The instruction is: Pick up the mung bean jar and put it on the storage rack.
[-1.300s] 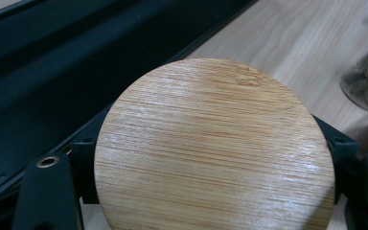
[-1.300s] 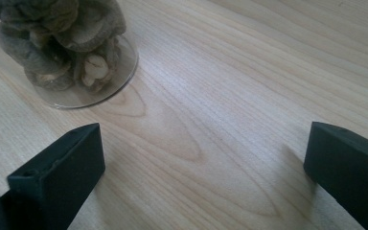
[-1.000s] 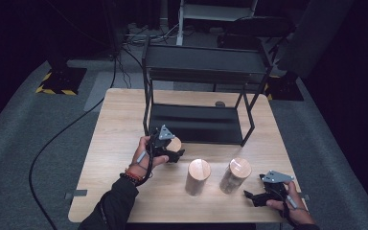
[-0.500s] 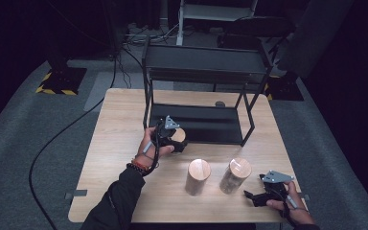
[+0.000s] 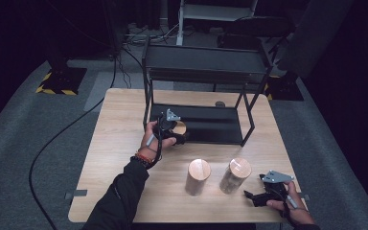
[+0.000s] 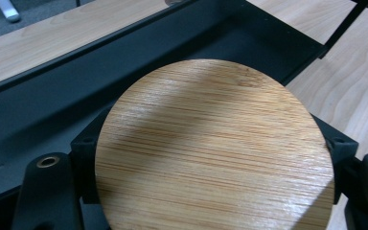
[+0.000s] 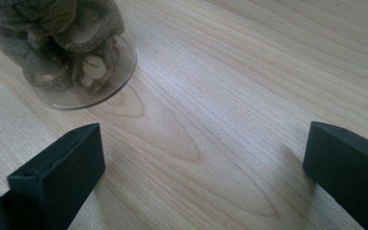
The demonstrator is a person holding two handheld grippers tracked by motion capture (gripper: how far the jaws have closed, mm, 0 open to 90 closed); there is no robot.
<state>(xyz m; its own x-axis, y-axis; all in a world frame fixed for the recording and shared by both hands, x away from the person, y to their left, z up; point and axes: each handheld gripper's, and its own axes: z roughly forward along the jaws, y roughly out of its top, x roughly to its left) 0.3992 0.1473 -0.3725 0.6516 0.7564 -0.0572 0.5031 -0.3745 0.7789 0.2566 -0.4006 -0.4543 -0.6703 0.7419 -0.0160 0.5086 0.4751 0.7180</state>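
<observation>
My left gripper (image 5: 173, 131) is shut on a jar with a round bamboo lid (image 5: 179, 127), held at the front left corner of the black rack's lower shelf (image 5: 215, 125). In the left gripper view the lid (image 6: 215, 148) sits between both black jaws, above the dark shelf tray (image 6: 52, 110). Two more bamboo-lidded jars (image 5: 199, 176) (image 5: 235, 175) stand on the wooden table (image 5: 120, 115). My right gripper (image 5: 258, 196) rests low at the table's front right, open, just right of the second jar. In the right gripper view, that glass jar (image 7: 72, 52) holds lumpy brown dried contents, ahead-left of the open gripper (image 7: 201, 158).
The two-tier black metal rack (image 5: 206, 72) stands at the back of the table, its legs (image 5: 248, 120) framing the lower shelf. Cables (image 5: 62, 139) run over the grey floor at the left. Bare wood lies at the table's left and front middle.
My left hand has carried the jar away from me and to the right, up to the edge of the rack's lower shelf. The right hand has stayed put.
</observation>
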